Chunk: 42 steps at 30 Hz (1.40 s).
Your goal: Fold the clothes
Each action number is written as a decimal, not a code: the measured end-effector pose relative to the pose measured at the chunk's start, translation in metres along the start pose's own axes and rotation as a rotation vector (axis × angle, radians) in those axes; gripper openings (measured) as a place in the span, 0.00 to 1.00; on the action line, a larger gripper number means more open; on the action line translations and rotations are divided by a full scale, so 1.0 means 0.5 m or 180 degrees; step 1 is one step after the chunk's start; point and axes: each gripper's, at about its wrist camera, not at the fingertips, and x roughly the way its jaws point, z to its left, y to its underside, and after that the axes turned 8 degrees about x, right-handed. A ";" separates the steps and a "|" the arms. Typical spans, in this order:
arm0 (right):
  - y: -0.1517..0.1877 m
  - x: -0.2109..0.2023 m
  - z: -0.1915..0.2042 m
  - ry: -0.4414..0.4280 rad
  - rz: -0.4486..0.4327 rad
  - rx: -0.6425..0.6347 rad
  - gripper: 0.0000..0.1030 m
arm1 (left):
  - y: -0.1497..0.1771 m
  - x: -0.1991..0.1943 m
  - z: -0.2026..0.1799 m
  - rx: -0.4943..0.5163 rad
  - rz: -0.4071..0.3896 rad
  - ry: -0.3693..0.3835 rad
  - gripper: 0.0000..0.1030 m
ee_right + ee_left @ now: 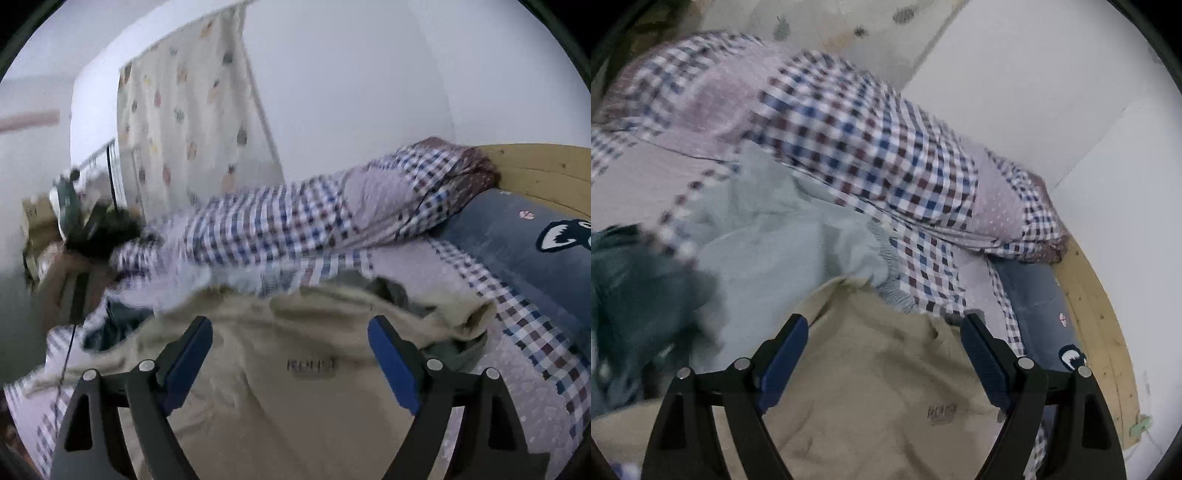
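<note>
A beige garment (871,387) with a small dark printed label lies spread on the bed below both grippers. My left gripper (886,325) hangs open just above it, nothing between its blue pads. In the right wrist view the same beige garment (295,398) shows its label and a rumpled sleeve or hem (469,314) at the right. My right gripper (290,325) is open over it too, empty. A pale blue-grey garment (783,236) and a dark teal one (631,280) lie in a heap beyond and left of the beige one.
A checked quilt (871,147) is bunched along the far side of the bed against the white wall (1034,74). A dark blue pillow (517,243) lies by the wooden bed frame (546,166). A patterned curtain (184,122) hangs behind; clutter (74,221) sits at the far left.
</note>
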 end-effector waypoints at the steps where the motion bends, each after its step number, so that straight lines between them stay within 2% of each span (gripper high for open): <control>1: -0.012 -0.013 -0.005 -0.0070 -0.0026 0.0041 0.87 | 0.020 -0.040 0.007 0.0014 -0.0061 -0.0021 0.85; 5: -0.063 -0.089 0.002 -0.0534 -0.0109 0.0115 0.88 | 0.095 -0.227 0.035 0.0129 -0.0326 -0.0128 0.85; 11: -0.103 -0.262 0.100 -0.1392 -0.0407 -0.0080 0.93 | 0.209 -0.467 0.117 0.0115 -0.0722 -0.0470 0.88; 16: -0.092 -0.390 0.161 -0.2536 -0.0369 0.0299 0.99 | 0.297 -0.617 0.234 -0.0144 -0.1055 -0.0858 0.88; 19: -0.069 -0.423 0.181 -0.2883 -0.0350 0.0560 1.00 | 0.355 -0.658 0.320 -0.0402 -0.1219 -0.1025 0.89; 22: -0.037 -0.392 0.214 -0.2619 -0.0059 0.0595 1.00 | 0.414 -0.663 0.419 -0.0817 -0.1240 -0.1079 0.89; 24: -0.008 -0.357 0.244 -0.2299 0.0216 0.0575 1.00 | 0.459 -0.653 0.494 -0.1252 -0.1226 -0.0882 0.89; 26: 0.022 -0.331 0.273 -0.2139 0.0440 0.0553 1.00 | 0.497 -0.637 0.563 -0.1661 -0.1229 -0.0620 0.89; 28: 0.048 -0.303 0.301 -0.2062 0.0600 0.0497 1.00 | 0.524 -0.623 0.622 -0.2021 -0.1258 -0.0340 0.89; 31: 0.084 -0.253 0.364 -0.2014 0.0825 0.0311 1.00 | 0.543 -0.628 0.673 -0.2347 -0.1454 -0.0094 0.89; 34: 0.125 -0.178 0.440 -0.2012 0.1101 0.0098 1.00 | 0.545 -0.631 0.708 -0.2504 -0.1568 -0.0135 0.89; 36: 0.158 -0.122 0.505 -0.2069 0.1270 -0.0103 0.99 | 0.549 -0.630 0.730 -0.2610 -0.1530 -0.0221 0.88; 38: 0.198 -0.068 0.581 -0.2139 0.1426 -0.0364 0.93 | 0.560 -0.630 0.749 -0.2742 -0.1492 -0.0271 0.89; 40: 0.229 -0.005 0.662 -0.2193 0.1572 -0.0647 0.74 | 0.572 -0.630 0.768 -0.2874 -0.1453 -0.0320 0.88; 41: 0.246 0.026 0.702 -0.2222 0.1647 -0.0787 0.68 | 0.577 -0.630 0.777 -0.2941 -0.1433 -0.0345 0.88; 42: 0.266 0.059 0.742 -0.2283 0.1751 -0.0903 0.54 | 0.583 -0.630 0.786 -0.3007 -0.1413 -0.0370 0.88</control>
